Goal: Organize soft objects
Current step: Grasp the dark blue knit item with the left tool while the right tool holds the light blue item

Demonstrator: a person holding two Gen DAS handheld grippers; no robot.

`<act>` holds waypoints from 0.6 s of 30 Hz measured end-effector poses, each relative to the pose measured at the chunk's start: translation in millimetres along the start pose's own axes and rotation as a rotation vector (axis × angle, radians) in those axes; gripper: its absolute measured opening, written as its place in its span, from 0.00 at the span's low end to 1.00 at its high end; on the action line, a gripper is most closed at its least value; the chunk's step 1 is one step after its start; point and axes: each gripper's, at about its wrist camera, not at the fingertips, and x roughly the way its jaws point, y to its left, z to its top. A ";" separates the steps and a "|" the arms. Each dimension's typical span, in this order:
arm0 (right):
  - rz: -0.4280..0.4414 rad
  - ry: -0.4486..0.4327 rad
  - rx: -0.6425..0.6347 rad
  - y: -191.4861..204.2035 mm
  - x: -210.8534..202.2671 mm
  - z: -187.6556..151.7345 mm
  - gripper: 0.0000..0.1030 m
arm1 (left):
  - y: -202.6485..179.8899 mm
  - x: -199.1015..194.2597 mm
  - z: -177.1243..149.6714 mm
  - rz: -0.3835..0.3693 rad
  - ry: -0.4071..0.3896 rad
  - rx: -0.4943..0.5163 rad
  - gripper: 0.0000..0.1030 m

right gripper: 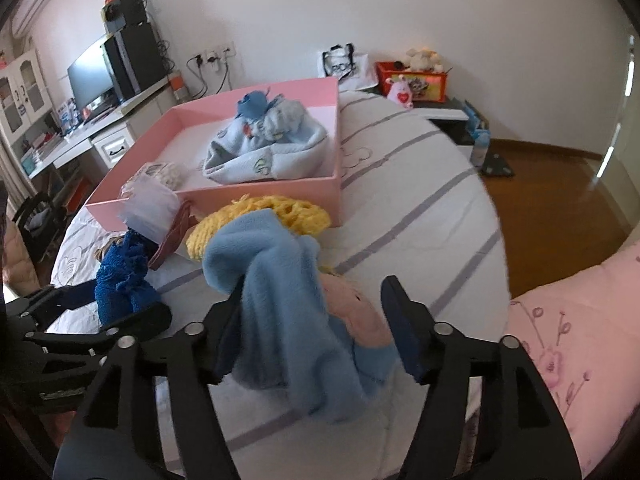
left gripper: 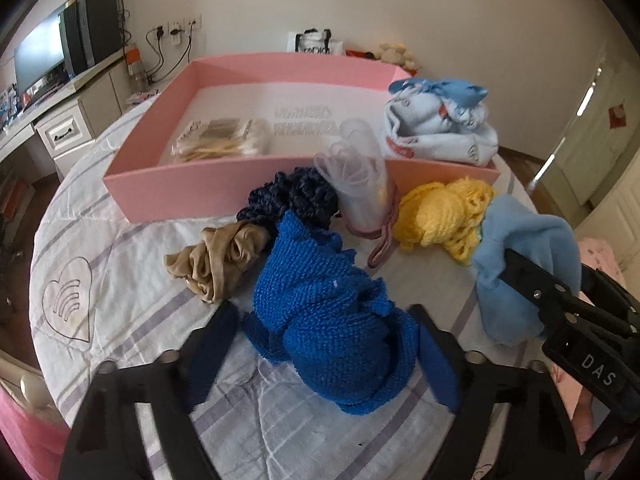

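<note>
A royal-blue knit piece (left gripper: 328, 320) lies on the bed between the fingers of my left gripper (left gripper: 324, 312), whose jaws stand open around it. My right gripper (right gripper: 316, 284) is open over a light-blue fleece cloth (right gripper: 280, 300). The left finger (right gripper: 232, 320) touches the fleece and the right one stands clear of it. Behind the fleece sits a yellow knit bundle (left gripper: 440, 216). A pink box (left gripper: 200, 192) at the back holds a pale printed garment (left gripper: 436, 136).
A navy knit bundle (left gripper: 296, 196), a beige stocking (left gripper: 216, 256), a stack of clear cups (left gripper: 356, 184) and a pink band (left gripper: 384, 240) lie in front of the box. A pack of cotton swabs (left gripper: 224, 140) is inside it. The bed's edge drops to wooden floor (right gripper: 560, 208) on the right.
</note>
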 end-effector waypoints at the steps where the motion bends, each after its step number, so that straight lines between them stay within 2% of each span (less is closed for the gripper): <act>1: 0.006 0.007 -0.003 1.8 3.1 -0.6 0.62 | 0.8 2.6 -0.2 -0.002 0.007 -0.002 0.69; 3: 0.023 0.025 -0.006 5.5 10.0 -1.3 0.62 | 1.6 5.6 -0.4 -0.001 0.012 -0.001 0.61; 4: 0.029 0.030 -0.006 6.4 12.0 -1.9 0.61 | 1.8 6.1 -0.7 0.002 0.008 0.002 0.52; 5: 0.038 0.033 -0.010 7.7 13.9 -2.7 0.50 | 1.3 5.8 -1.0 0.000 0.001 0.008 0.48; 6: 0.051 0.030 -0.021 9.6 14.7 -3.1 0.32 | 0.8 4.5 -1.3 -0.009 -0.002 0.013 0.48; 11: 0.101 0.014 -0.015 10.9 7.9 -3.8 0.12 | -4.9 -3.0 -6.0 0.004 -0.031 0.045 0.44; 18: 0.082 -0.019 -0.005 10.4 -5.1 -3.1 0.10 | -10.5 -20.4 -10.5 0.043 -0.081 0.071 0.44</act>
